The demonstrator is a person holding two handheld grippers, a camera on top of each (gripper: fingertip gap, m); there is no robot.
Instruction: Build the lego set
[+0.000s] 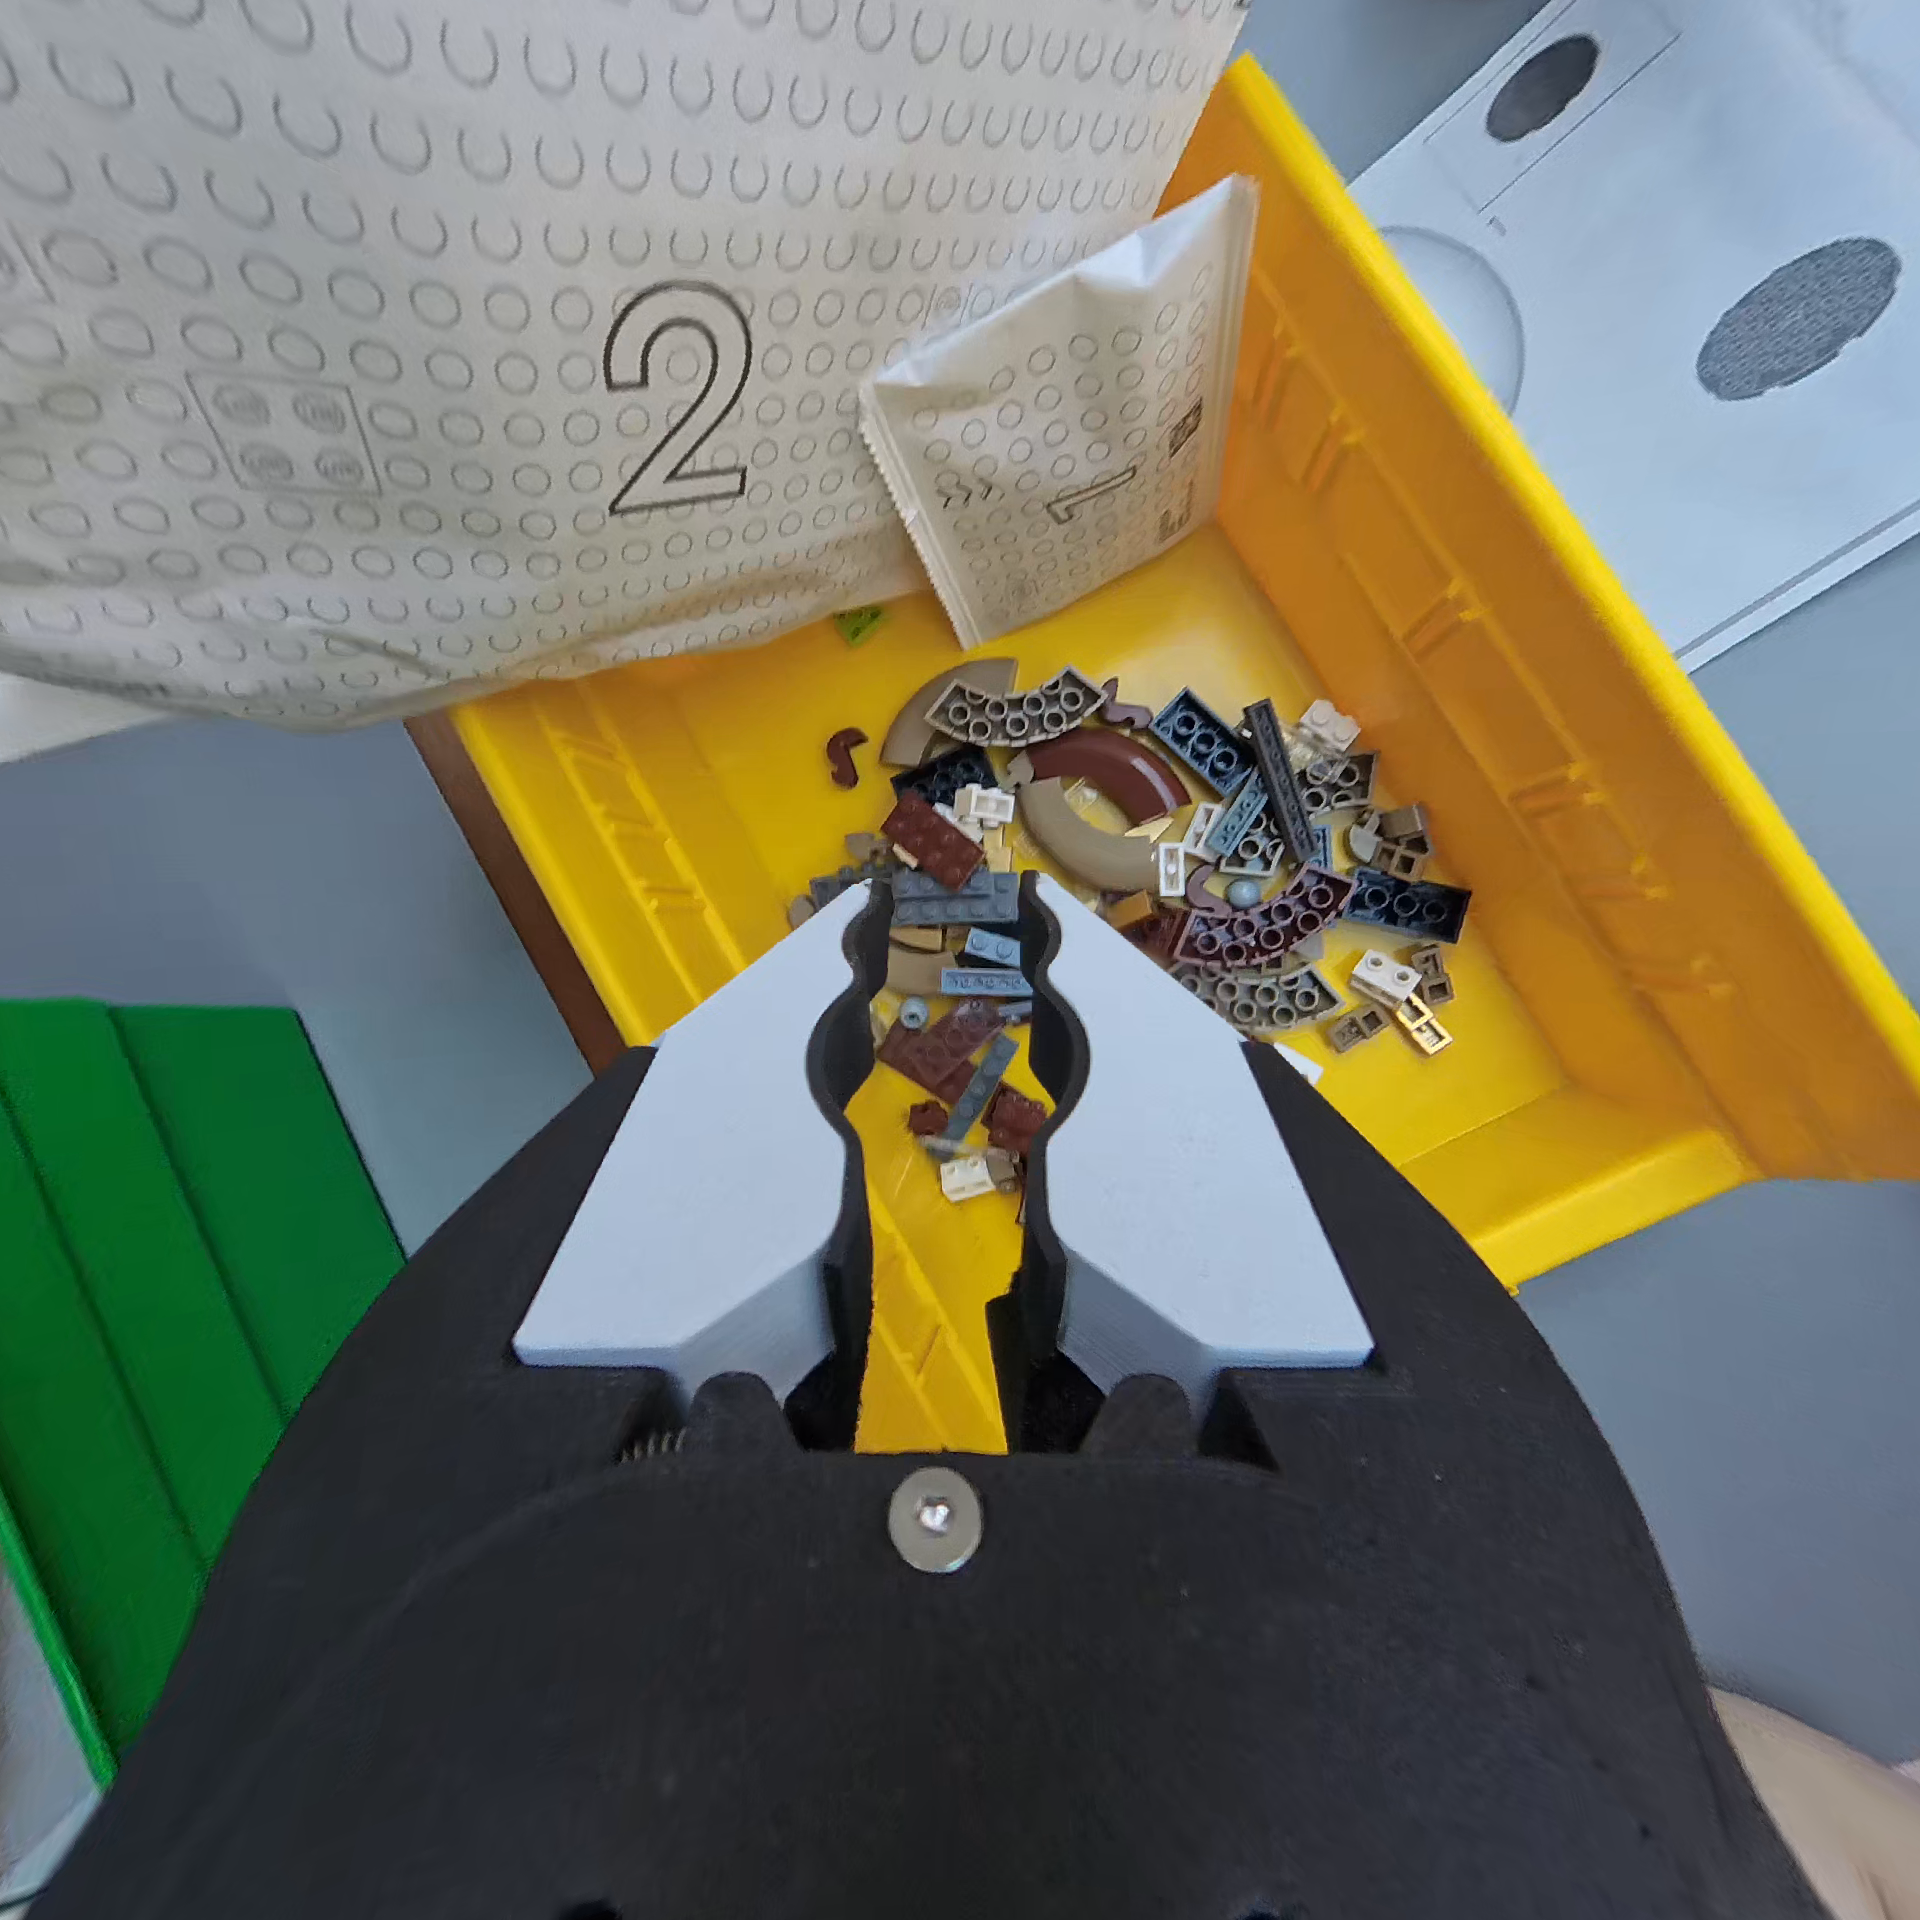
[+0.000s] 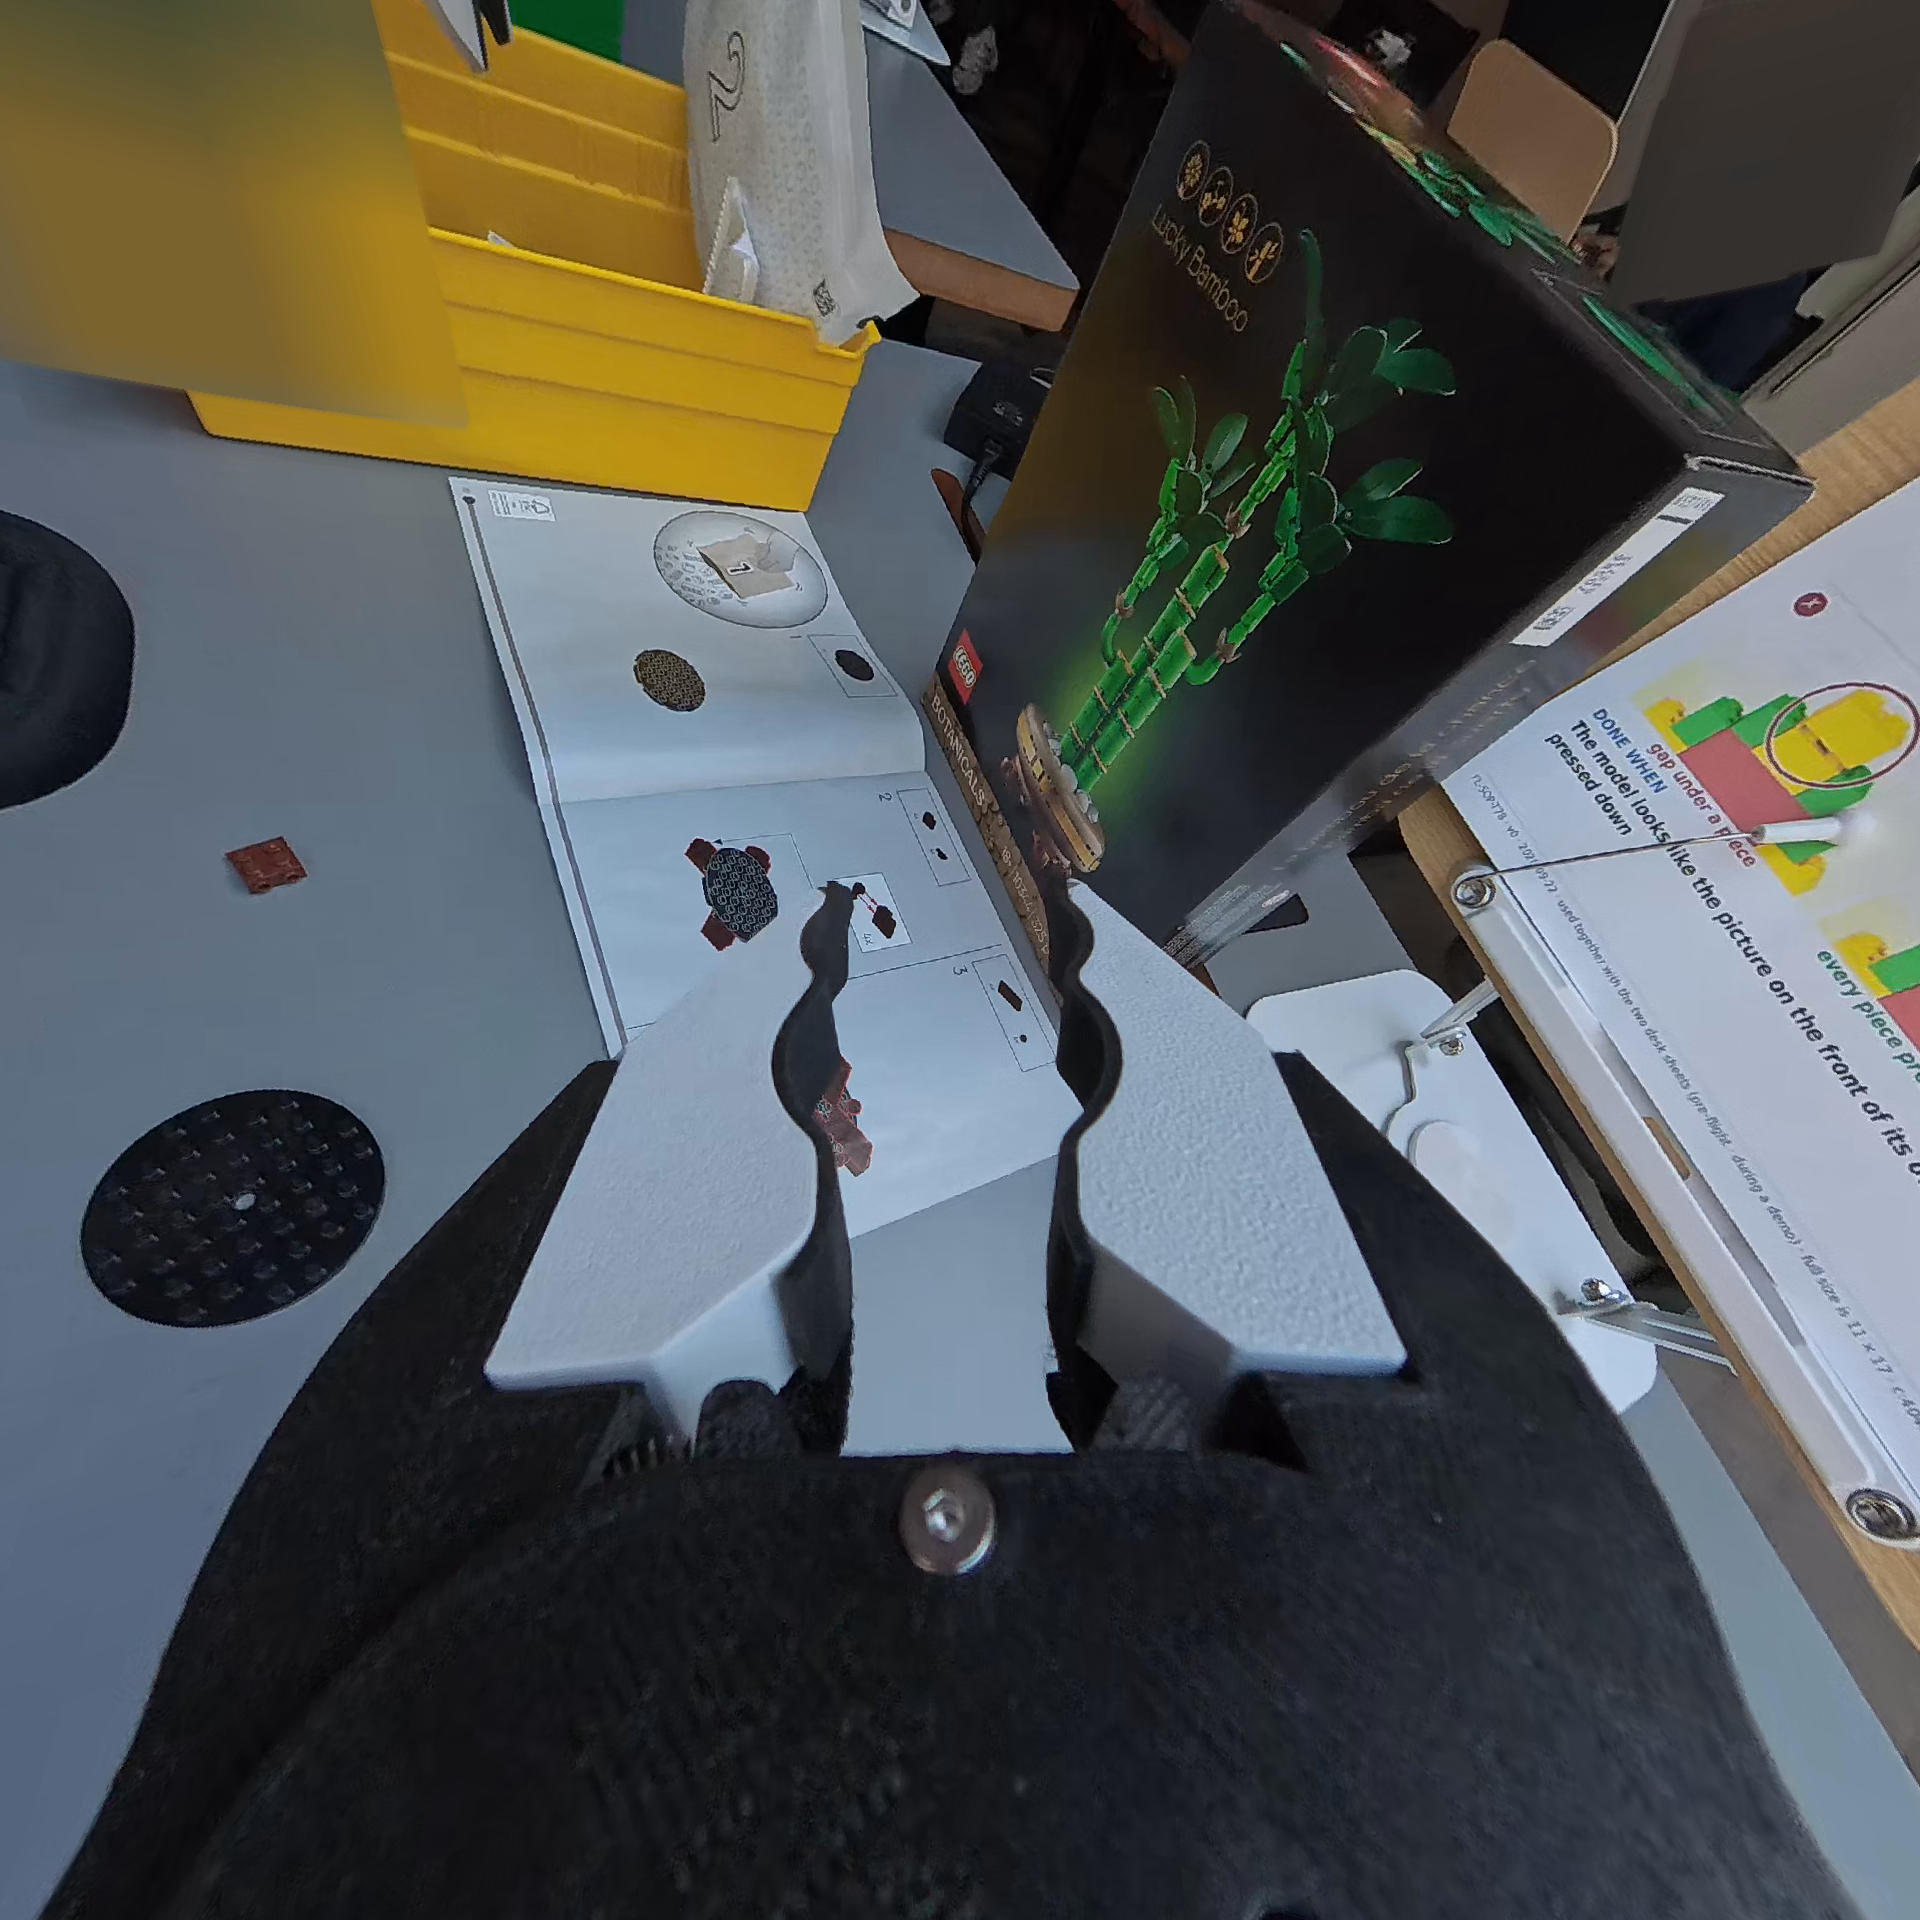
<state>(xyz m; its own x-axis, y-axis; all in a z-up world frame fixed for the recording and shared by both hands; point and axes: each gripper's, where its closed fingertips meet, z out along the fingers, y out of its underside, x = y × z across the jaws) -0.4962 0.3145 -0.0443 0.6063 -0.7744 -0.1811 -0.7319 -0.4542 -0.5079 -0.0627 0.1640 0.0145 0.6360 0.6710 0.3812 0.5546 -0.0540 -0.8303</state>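
Nearest in the left wrist view, the left gripper (image 1: 948, 904) hangs over a yellow bin (image 1: 1382, 582), jaws parted with nothing between them. Its tips sit just above the near edge of a heap of loose Lego pieces (image 1: 1143, 862) on the bin floor: brown, tan, dark grey and white plates and curved parts. Right at the tips lies a dark grey plate (image 1: 951, 900), its long axis running left to right across the gap. Behind the heap a small paper bag (image 1: 1070, 436) leans against the bin wall, and a large numbered paper bag (image 1: 416, 343) fills the far left.

In the right wrist view, the right gripper (image 2: 951, 914) is also spread and empty, held above the grey table. To its left lie a round black studded plate (image 2: 233, 1205), flat and studs up, and farther off a small reddish-brown plate (image 2: 266, 864), well apart from it. Ahead, the open instruction booklet (image 2: 727, 748) lies flat, its spine running left to right. Beyond it stands the set's box (image 2: 1299, 520), tilted back.

The build looks barely begun: only the round base is out. The step in hand seems to be picking early pieces from the bin. Next, the left jaws likely need to lower and close across a piece's narrow width, without dragging its neighbours along.
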